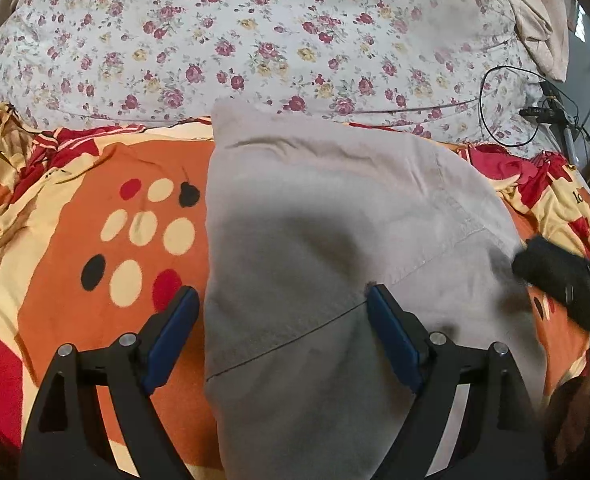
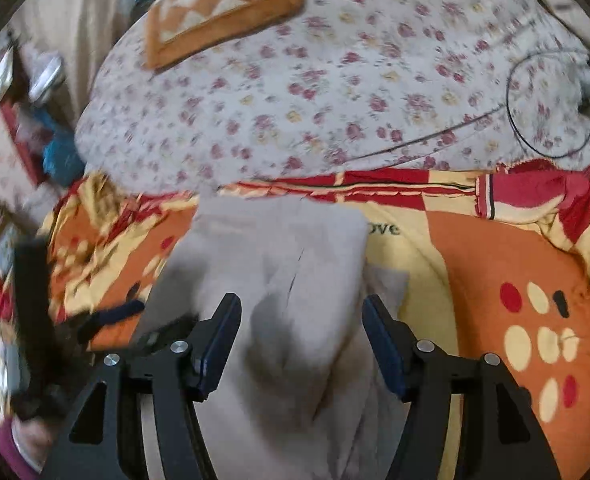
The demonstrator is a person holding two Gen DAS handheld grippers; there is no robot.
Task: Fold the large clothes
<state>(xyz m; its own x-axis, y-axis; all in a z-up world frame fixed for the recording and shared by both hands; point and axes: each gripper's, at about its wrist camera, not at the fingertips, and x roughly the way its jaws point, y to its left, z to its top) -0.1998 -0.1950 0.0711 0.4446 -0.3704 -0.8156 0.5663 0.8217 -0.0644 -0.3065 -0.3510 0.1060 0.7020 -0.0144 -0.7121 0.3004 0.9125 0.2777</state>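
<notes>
Bed surface: floral sheet (image 1: 255, 40) across the far half, orange-red-cream patterned cover (image 1: 75, 200) across the near half. Grey garment (image 1: 315, 208), folded into a long panel, lies on the patterned cover with its far edge reaching the floral sheet; seam lines visible across it. Checked orange cushion (image 2: 219, 4) sits at the far end. Black cable (image 1: 507, 104) loops at the right edge of the sheet. Left gripper (image 1: 281, 312): fingers spread wide, straddling the garment's left edge, not pinching. Right gripper (image 2: 301, 320): fingers spread over the garment, nothing clamped; this view is motion-blurred.
</notes>
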